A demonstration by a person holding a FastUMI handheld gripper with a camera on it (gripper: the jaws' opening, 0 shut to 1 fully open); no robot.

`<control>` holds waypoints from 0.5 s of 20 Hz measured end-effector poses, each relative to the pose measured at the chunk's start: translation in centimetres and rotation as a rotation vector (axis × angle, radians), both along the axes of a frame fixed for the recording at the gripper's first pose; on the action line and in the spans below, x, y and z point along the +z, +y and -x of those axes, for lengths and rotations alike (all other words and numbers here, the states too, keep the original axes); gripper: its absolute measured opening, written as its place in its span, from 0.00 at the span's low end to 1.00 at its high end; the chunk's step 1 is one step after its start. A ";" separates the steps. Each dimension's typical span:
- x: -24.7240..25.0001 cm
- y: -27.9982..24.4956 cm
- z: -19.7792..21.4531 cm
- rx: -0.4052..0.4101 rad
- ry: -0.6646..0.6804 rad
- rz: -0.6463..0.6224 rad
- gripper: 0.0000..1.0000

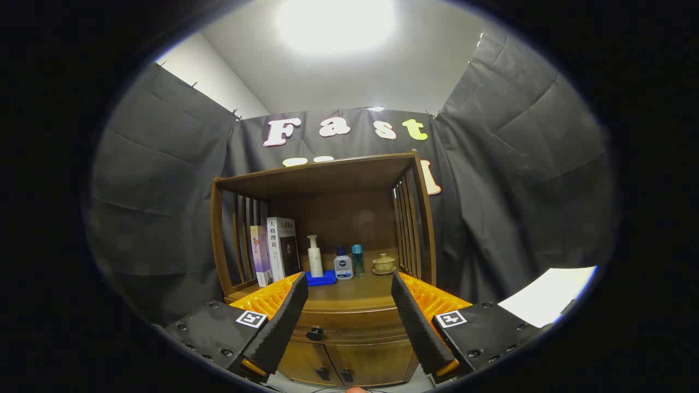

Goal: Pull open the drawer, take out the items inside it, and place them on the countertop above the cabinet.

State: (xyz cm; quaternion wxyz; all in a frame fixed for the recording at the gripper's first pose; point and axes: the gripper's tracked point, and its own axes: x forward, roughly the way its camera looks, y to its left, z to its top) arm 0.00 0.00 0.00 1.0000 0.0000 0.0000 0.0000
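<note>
Gripper view, tool [349, 305] aimed straight at a wooden cabinet [349, 349] low in the centre of the frame. Fingers spread wide, nothing between them but air; one finger [281, 322] lower left, the other lower right. Tool is well back from the furniture, no contact with anything.

Drawer [349, 322] sits just under the counter [349, 295], shut, front flush with the cabinet face. Its dark knob [315, 333] shows low between the fingers, nearer the left one. Contents hidden while the drawer is closed, cannot tell what is inside. Below the drawer, two small doors with dark handles [333, 374].

Counter already carries stuff under the shelf hutch [322, 180]: two books [276, 251] upright against the left slats, a pump bottle [314, 256] beside them, a blue cloth [322, 279] at its foot, a small white-and-blue bottle [343, 266], a teal bottle [357, 260], a lidded cup [384, 264] to the right. All pushed toward the back, so the front strip of the counter is bare, likely the drop zone for the drawer items.

Judgement: task not started, approach stage. Wide opening suits closing on the knob next; tool needs to drop and shift slightly left to centre the knob. Risk: small round knob, easy to slip off on the pull.
</note>
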 end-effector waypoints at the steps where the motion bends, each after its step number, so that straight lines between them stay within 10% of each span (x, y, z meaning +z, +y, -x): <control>1: 0.1 -0.1 0.0 -0.001 -0.002 0.000 0.96; 10: -0.8 0.0 -0.1 0.009 0.017 0.045 0.96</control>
